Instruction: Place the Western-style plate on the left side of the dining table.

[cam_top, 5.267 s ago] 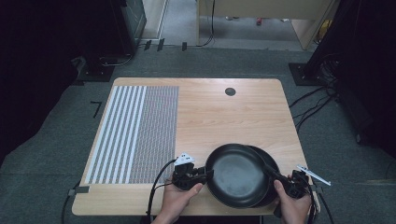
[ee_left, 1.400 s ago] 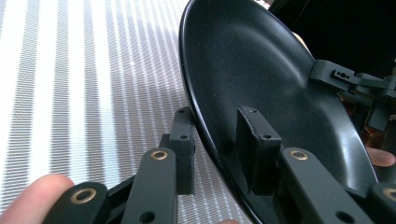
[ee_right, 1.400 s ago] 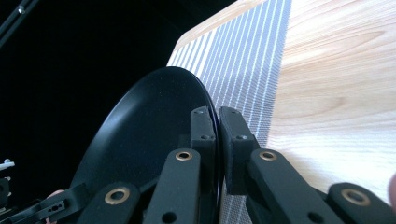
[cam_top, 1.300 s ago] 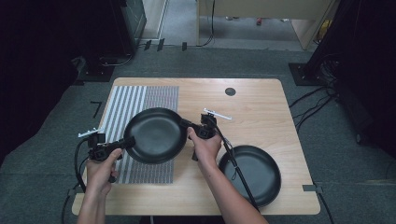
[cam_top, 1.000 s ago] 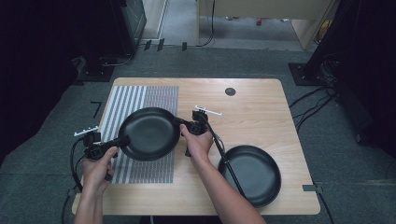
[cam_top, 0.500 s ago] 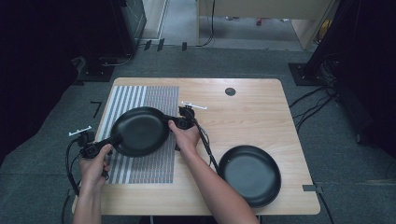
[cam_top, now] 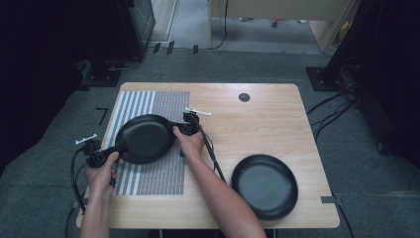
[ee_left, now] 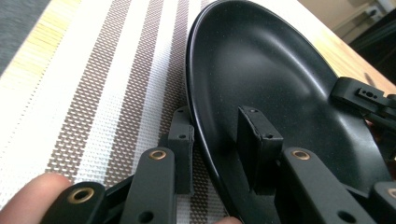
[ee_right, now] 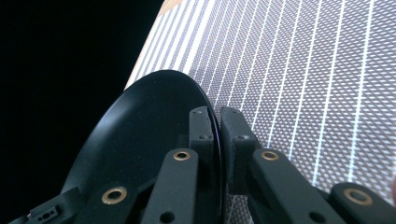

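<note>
Both grippers clamp opposite rims of the black pan [cam_top: 144,139] — left gripper [cam_top: 101,156] near side, right gripper [cam_top: 184,128] far side — pan low over the striped mat [cam_top: 163,174], apparently to be set straight down.

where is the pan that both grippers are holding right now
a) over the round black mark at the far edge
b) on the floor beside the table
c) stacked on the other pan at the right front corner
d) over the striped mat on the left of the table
d: the pan, with the left gripper and the right gripper clamped on opposite sides of its rim, is over the striped mat, while the other pan lies alone near the right front corner.
</note>
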The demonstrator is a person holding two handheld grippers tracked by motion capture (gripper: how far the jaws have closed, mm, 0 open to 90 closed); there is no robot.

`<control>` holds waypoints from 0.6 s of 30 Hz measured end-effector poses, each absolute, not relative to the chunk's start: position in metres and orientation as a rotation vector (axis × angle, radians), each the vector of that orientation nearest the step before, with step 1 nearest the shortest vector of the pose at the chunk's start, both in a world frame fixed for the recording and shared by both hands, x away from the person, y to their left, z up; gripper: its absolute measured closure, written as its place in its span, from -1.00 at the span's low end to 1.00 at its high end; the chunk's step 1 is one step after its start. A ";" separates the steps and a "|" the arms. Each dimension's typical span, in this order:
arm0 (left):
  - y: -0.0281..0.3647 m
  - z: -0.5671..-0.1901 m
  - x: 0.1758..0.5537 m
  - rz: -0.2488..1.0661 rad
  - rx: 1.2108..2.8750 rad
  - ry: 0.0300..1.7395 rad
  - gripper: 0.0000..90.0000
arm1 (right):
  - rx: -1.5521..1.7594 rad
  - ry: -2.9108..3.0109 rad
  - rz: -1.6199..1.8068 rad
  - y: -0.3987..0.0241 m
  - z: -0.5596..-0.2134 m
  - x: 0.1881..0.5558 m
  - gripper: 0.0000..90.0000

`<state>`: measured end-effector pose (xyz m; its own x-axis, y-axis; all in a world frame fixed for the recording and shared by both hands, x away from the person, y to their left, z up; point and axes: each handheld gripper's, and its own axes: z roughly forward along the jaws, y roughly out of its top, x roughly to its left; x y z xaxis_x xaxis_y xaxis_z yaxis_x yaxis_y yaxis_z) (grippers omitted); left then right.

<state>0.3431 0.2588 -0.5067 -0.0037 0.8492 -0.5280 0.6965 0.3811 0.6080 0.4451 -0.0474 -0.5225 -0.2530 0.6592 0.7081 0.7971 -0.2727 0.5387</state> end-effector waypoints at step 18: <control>0.246 -0.513 0.359 0.282 1.369 1.756 0.44 | -1.843 -1.828 -1.601 -0.046 -0.531 0.470 0.85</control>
